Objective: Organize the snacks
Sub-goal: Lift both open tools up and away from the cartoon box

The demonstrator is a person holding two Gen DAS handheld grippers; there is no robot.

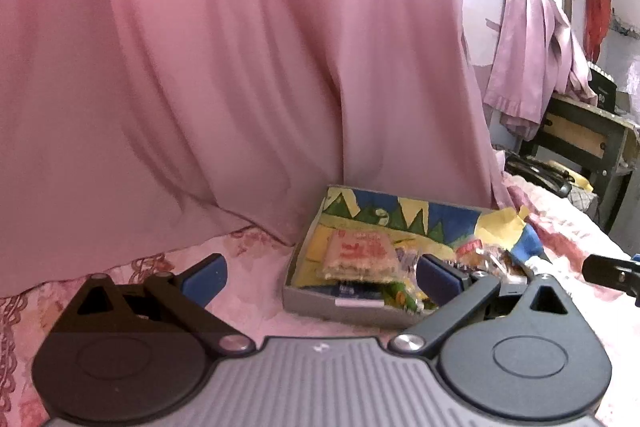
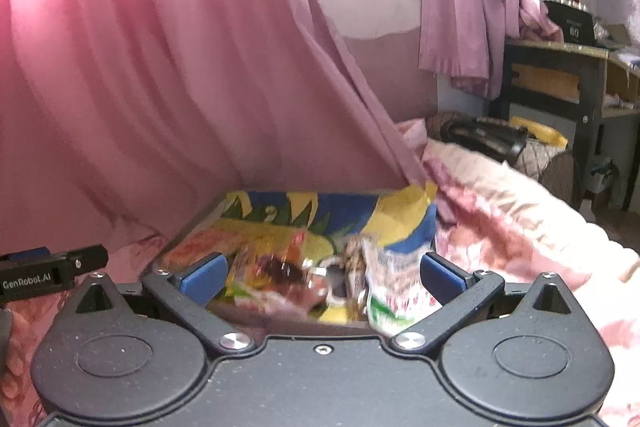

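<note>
Low in the left wrist view, sitting on pink floral bedding (image 1: 256, 291): a shallow grey box (image 1: 320, 303), lined with blue, yellow and green patterned paper (image 1: 384, 215), holding the snacks. Lying right of centre in the frame, so ahead and to the right of the left gripper (image 1: 320, 277), whose blue pads (image 1: 202, 279) are standing wide apart with nothing between them. Overlapping the box's near right part, only the right-hand pad; hovering over bare bedding, the left-hand one. Resting flat toward the middle of the box, a pale cracker packet with red print (image 1: 358, 253), its long axis running across the frame. Crowding the lower right corner of the box, smaller wrappers, too blurred to name. Poking in at the right edge, the tip of the right gripper (image 1: 612, 273). Hanging close behind the box, a pink curtain (image 1: 200, 67), likely to brush any reach to the far wall.

Centred in the lower middle of the right wrist view, the same box (image 2: 192, 227), directly ahead of the right gripper (image 2: 320, 277), jaws released and empty, both pads framing the snack pile. Lying between the pads, a yellow and red wrapper (image 2: 268, 267) to the left and a white and green packet (image 2: 394, 301) to the right, the latter leaning over the near wall toward the gripper. Judging by this, better placed for the next pick, the right gripper. Showing at the left edge, the left gripper's finger (image 2: 52, 273). Standing well apart at the far right, a wooden table (image 2: 560, 75).
</note>
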